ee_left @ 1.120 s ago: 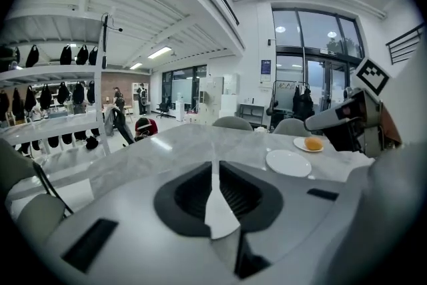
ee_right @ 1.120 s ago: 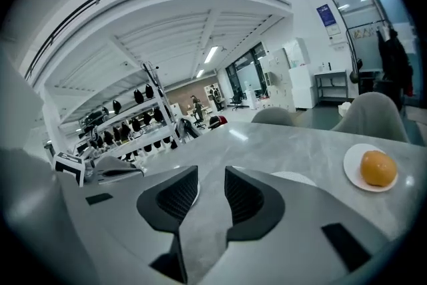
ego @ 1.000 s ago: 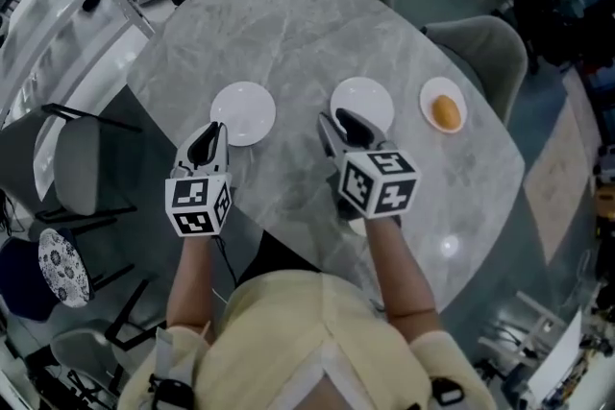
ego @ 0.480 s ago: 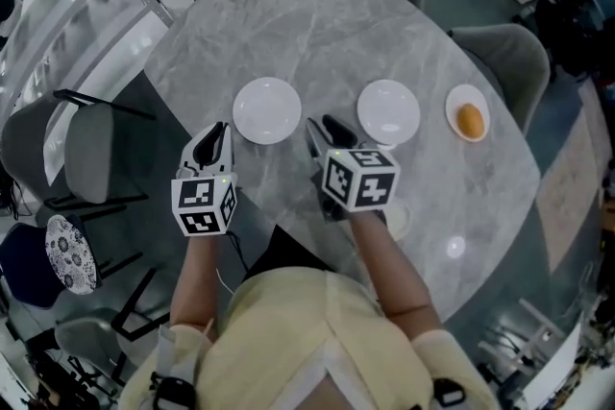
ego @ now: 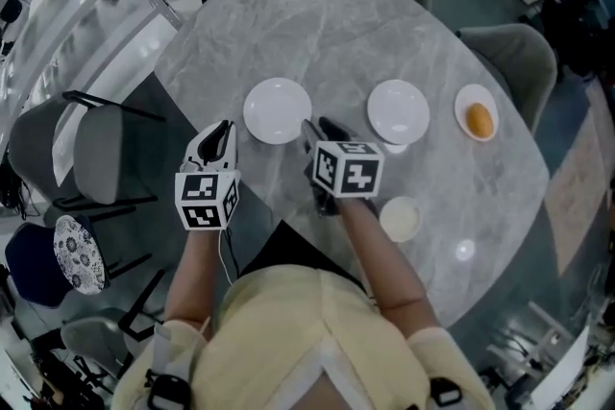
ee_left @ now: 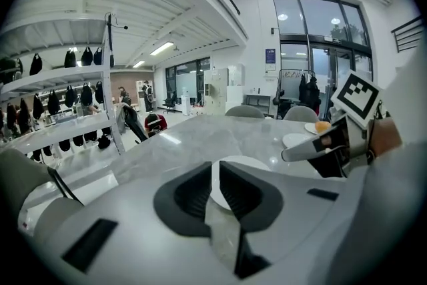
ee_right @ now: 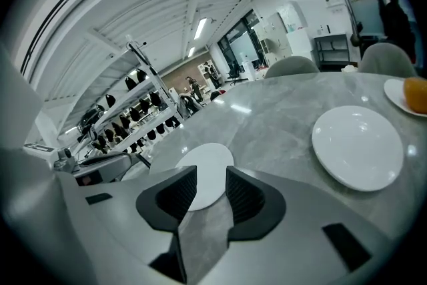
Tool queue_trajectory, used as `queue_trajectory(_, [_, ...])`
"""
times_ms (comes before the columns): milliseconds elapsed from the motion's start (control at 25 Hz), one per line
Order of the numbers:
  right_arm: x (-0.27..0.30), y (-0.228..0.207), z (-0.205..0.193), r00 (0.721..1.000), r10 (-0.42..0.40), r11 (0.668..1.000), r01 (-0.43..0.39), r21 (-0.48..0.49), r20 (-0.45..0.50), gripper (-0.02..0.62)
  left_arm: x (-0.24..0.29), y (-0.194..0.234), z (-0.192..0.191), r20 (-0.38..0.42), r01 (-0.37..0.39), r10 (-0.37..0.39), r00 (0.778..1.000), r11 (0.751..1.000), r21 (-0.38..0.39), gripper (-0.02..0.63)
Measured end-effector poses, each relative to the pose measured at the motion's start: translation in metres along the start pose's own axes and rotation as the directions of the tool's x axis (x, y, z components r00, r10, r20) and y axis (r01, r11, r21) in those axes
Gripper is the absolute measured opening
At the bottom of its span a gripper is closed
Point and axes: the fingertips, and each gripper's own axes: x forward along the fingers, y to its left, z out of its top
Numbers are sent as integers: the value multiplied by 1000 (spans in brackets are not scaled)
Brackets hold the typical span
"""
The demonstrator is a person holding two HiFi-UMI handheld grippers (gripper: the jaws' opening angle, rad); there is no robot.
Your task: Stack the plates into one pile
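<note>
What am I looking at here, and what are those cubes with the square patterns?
No robot arm: a person carries two handheld two-jaw grippers; each cube is part of its gripper. The top-down picture comes from a camera on the person's head; the other two ride on the grippers, looking along their jaws. The grey table bears an empty left plate, an empty middle plate, a third plate with something orange, and a small pale disc. The left gripper and right gripper hold nothing; jaws apart, the left's narrowly.

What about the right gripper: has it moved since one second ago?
Yes. The right gripper moved left, from the near edge of the middle plate to the gap between it and the left plate.
</note>
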Motion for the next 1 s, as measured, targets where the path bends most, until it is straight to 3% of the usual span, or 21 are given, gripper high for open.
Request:
queue_trajectory(280, [4,-11,-2,999,-39,999,39,27,11,115,1,-8,-1,-6,12,-12,1000,1000,25,35])
queue_trajectory(1000, [56,-27,-14,976,-196,977,203,68,-98,115,46,30,-19,-63,112,-109,992,993,39,35])
